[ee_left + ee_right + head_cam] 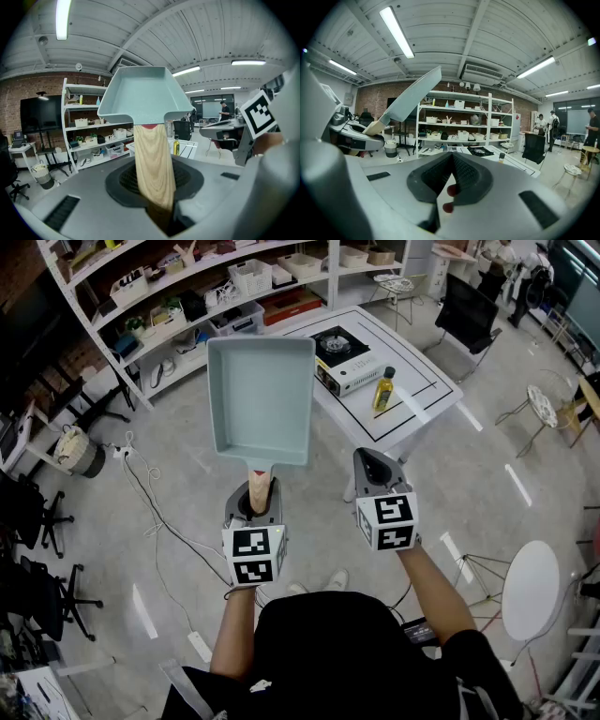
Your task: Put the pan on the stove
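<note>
Pan handle (pixel 259 482) in left claw's (pixel 258 505) grip

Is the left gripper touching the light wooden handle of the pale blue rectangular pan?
Touching. In the left gripper view, the left gripper has its jaws clamped on the light wooden handle, holding the pale blue rectangular pan aloft.

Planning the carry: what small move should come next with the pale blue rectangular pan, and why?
Probably carry it forward and to the right: the left gripper grips the wooden handle, and the pale blue rectangular pan hangs over the floor, short of the white table where the portable gas stove sits.
</note>
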`<state>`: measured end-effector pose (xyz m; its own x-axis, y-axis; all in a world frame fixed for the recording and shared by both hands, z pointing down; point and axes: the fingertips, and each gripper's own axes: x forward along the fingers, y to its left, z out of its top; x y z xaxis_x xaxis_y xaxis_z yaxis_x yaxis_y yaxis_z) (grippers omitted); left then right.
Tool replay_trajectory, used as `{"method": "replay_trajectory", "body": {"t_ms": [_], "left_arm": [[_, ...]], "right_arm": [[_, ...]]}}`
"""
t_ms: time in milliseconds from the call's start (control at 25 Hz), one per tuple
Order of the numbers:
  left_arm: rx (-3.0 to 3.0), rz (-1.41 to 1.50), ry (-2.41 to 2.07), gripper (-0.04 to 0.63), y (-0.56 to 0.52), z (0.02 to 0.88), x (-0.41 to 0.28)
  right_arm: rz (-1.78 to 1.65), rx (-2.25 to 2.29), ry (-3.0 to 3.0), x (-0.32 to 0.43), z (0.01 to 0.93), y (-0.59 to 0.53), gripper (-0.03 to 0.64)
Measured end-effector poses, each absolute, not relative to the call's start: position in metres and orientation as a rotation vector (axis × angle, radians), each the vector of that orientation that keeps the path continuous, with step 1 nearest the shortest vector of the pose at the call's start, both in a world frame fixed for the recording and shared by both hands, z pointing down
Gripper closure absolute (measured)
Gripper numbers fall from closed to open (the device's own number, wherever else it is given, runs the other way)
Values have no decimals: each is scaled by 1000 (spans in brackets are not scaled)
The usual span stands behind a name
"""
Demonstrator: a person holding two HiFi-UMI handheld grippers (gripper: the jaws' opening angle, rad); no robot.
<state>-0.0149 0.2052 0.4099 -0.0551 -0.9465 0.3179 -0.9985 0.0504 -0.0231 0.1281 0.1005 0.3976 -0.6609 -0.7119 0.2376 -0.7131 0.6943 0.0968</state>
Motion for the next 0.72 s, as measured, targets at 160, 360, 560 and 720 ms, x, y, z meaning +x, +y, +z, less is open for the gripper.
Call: {"method": "replay_trajectory", "body": {"t_ms": [160, 360, 560, 720], "left_arm": [[1992, 351, -2107, 497, 203, 410, -11], [1988, 358, -2110, 497, 200, 410, -7], [1981, 359, -2114, 497, 193, 411, -2], [1972, 363, -2111, 497, 186, 417, 7]], "right_arm": [[39, 1131, -2659, 131, 398, 99, 617], [56, 1130, -2658, 136, 400, 96, 617], [75, 1127, -2652, 144, 404, 87, 617], [75, 1116, -2653, 152, 409, 81, 617]]}}
